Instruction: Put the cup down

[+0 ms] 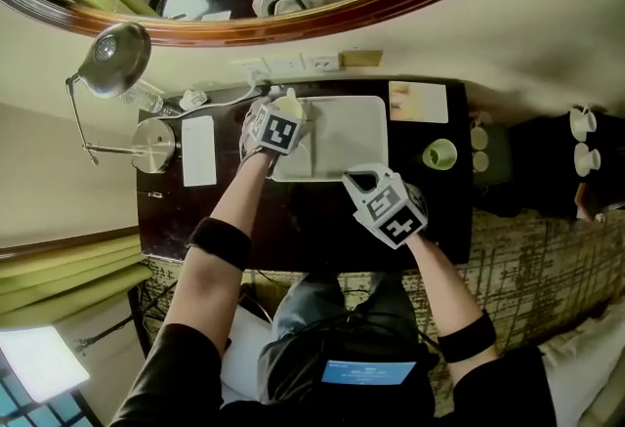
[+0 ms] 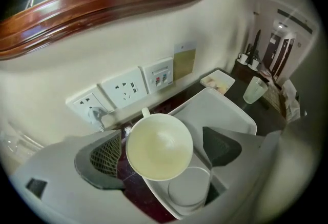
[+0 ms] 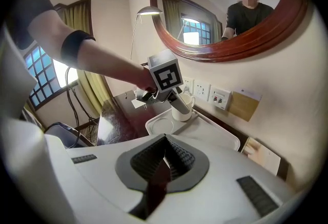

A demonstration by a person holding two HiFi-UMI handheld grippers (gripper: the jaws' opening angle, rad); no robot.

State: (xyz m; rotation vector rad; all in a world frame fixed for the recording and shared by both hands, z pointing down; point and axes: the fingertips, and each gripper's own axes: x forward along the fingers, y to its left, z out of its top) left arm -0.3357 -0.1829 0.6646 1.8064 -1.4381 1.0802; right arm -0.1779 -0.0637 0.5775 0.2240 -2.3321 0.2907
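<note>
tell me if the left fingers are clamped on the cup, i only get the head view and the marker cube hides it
Observer: No. In the left gripper view the fingers of the left gripper stand wide apart, with the cup between them and a clear gap on one side.
Operator: is the cup down on something or up in the air
Observer: The right gripper view shows it upright and apparently resting at a corner of the white tray, beside a round saucer.
</note>
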